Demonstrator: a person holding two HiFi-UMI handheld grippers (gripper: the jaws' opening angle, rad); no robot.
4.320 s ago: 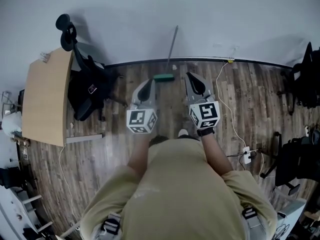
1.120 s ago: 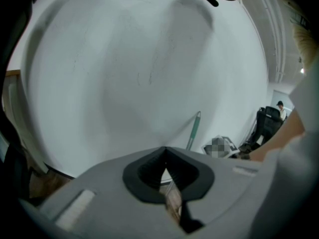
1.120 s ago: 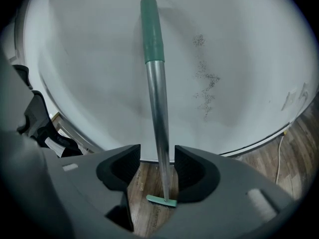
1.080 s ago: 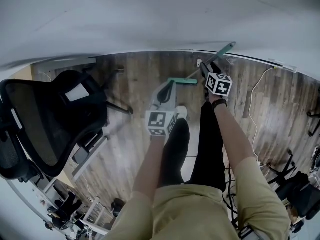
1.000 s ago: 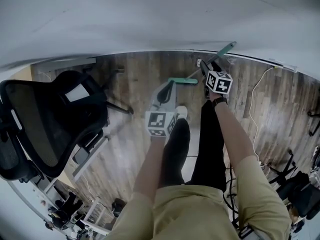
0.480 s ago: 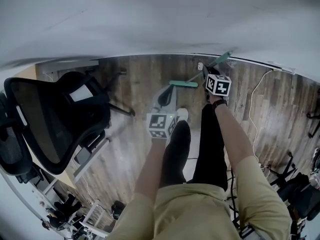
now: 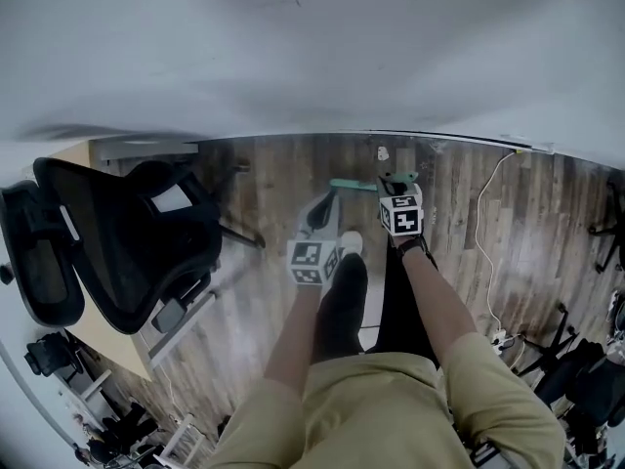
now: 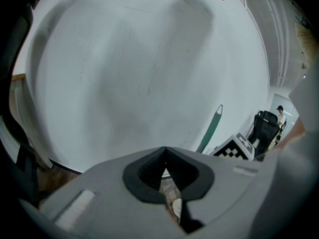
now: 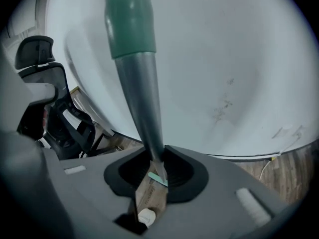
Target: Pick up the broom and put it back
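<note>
Broom in the grip, putting it back still to do
The right gripper (image 9: 155,169) has just been closing and now pinches the broom (image 9: 141,93) by its grey shaft; the left gripper (image 8: 166,172) is pressed together, empty. The broom's green head (image 7: 354,185) lies near the far wall. Next, likely: stand it against that wall, clear of the chair (image 7: 127,242) left and cable (image 7: 478,225) right
</note>
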